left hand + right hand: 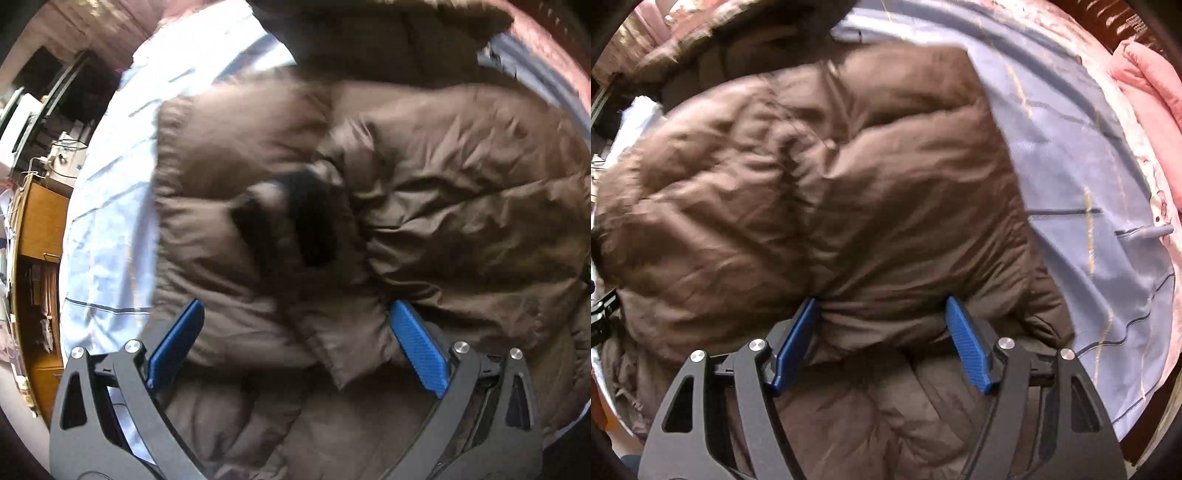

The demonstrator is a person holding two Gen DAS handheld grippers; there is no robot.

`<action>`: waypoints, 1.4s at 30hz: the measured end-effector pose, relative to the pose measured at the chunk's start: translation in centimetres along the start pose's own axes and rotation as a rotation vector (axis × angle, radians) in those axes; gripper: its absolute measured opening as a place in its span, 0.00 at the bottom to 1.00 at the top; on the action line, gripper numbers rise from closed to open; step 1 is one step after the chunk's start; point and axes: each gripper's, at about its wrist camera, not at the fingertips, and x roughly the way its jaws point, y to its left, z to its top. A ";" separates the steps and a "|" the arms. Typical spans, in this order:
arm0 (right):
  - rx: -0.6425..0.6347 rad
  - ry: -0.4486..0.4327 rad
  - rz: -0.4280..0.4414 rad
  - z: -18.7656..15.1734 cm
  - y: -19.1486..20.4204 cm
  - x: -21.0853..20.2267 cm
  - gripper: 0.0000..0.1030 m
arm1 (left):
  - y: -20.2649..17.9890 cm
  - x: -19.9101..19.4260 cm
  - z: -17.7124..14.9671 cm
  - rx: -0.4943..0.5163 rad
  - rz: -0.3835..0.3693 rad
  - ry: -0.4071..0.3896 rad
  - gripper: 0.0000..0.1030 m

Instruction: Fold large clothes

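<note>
A large brown puffer jacket (pixel 424 184) lies bunched on a light blue bed sheet (pixel 107 206). My left gripper (pixel 295 310) is open, its blue pads (pixel 177 343) spread on either side of a raised fold of the jacket, not clamping it. In the right wrist view the same jacket (pixel 812 184) fills the middle, folded over on itself. My right gripper (pixel 882 306) is open too, its blue pads (pixel 967 343) flanking the jacket's near edge. A dark opening (pixel 314 221), perhaps a sleeve cuff, shows mid-jacket.
The blue sheet (pixel 1089 166) extends right of the jacket. A pink quilt (pixel 1152 103) lies at the far right. A wooden cabinet (pixel 37 258) with shelves stands beside the bed on the left.
</note>
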 end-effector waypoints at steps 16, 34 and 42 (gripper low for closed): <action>0.217 -0.202 0.265 5.5 -2.7 -6.0 0.75 | 7.5 -2.9 3.8 -0.259 -0.068 -0.152 0.98; 0.487 0.003 0.777 27.6 3.2 4.1 0.75 | 4.7 3.2 25.7 -0.359 -0.501 -0.105 0.98; 0.554 -0.046 0.805 28.4 0.9 7.1 0.05 | 5.3 9.5 27.6 -0.443 -0.435 -0.005 0.55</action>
